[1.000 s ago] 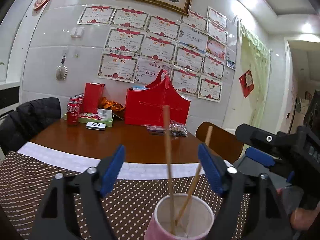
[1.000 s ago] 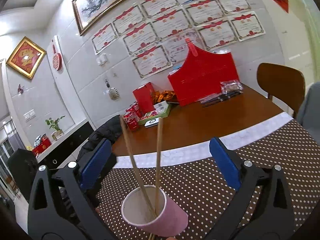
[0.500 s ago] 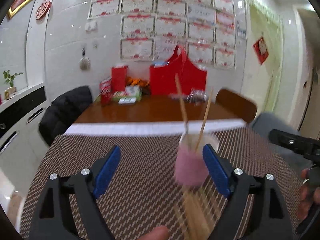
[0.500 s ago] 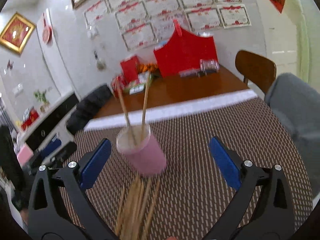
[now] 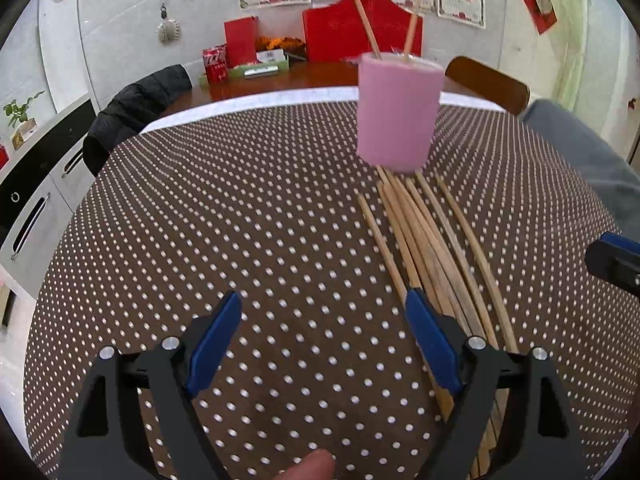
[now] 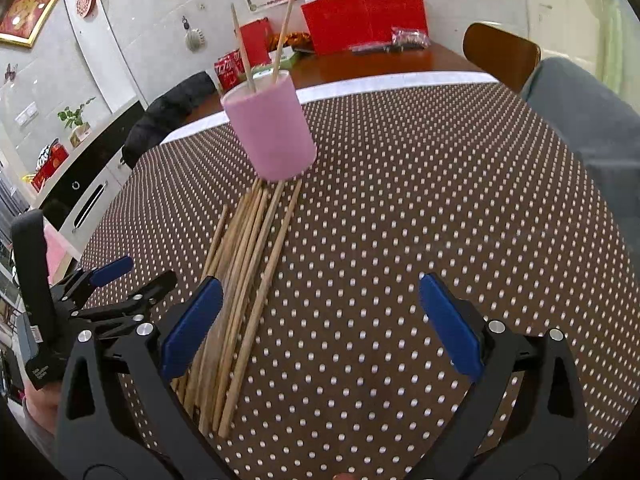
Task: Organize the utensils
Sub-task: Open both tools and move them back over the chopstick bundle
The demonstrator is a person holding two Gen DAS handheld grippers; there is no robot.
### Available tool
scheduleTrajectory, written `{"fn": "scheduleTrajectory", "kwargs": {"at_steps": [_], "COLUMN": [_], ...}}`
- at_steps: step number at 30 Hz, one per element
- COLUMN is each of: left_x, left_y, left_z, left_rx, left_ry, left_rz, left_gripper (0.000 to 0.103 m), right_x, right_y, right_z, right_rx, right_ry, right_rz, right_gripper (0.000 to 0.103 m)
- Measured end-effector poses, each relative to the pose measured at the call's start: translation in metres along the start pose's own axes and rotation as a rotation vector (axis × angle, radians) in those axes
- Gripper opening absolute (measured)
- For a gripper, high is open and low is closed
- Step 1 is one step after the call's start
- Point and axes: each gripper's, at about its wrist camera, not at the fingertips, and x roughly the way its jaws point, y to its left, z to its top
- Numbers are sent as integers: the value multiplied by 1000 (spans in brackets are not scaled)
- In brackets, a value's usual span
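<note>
A pink cup [image 5: 396, 112] stands on the dotted brown tablecloth with two wooden chopsticks [image 5: 365, 16] upright in it. It also shows in the right wrist view [image 6: 270, 128]. A bundle of several loose chopsticks [image 5: 432, 248] lies flat in front of the cup, seen too in the right wrist view [image 6: 240, 280]. My left gripper [image 5: 324, 344] is open and empty, just left of the bundle's near end. My right gripper [image 6: 320, 320] is open and empty, just right of the bundle. The left gripper also shows in the right wrist view [image 6: 116, 284].
The dotted tablecloth [image 5: 240, 220] covers the near table. At the far end stand a red bag [image 5: 340, 36], red cans [image 5: 214, 66] and a green tray. A black jacket [image 5: 140, 100] hangs on a chair at left, a wooden chair [image 5: 488, 84] at right.
Both grippers have pulled back and tilted down from just above the cup. The cup now stands farther away and the loose chopsticks on the cloth have come into view.
</note>
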Motion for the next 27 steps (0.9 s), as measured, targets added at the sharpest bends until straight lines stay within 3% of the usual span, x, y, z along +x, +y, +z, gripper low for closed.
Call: {"fn": "scheduleTrajectory", "kwargs": {"at_steps": [13,21,27], "left_x": [16,8,10], "left_y": [-22,-3,3], "left_z": [-9,-17,-18], "left_rx": [17,-13,-29], "left_ry": [81,87,84], "left_rz": [-6,6,3], "left_gripper": [83,83,83], "right_x": [11,47,70], "right_y": [2,27,40], "right_z": [-7,-10,-14], "right_rx": [-30,-152,-242], "right_ry": [43,127,156], "right_rz": [-30,-73,-158], "right_gripper": [97,97,96]}}
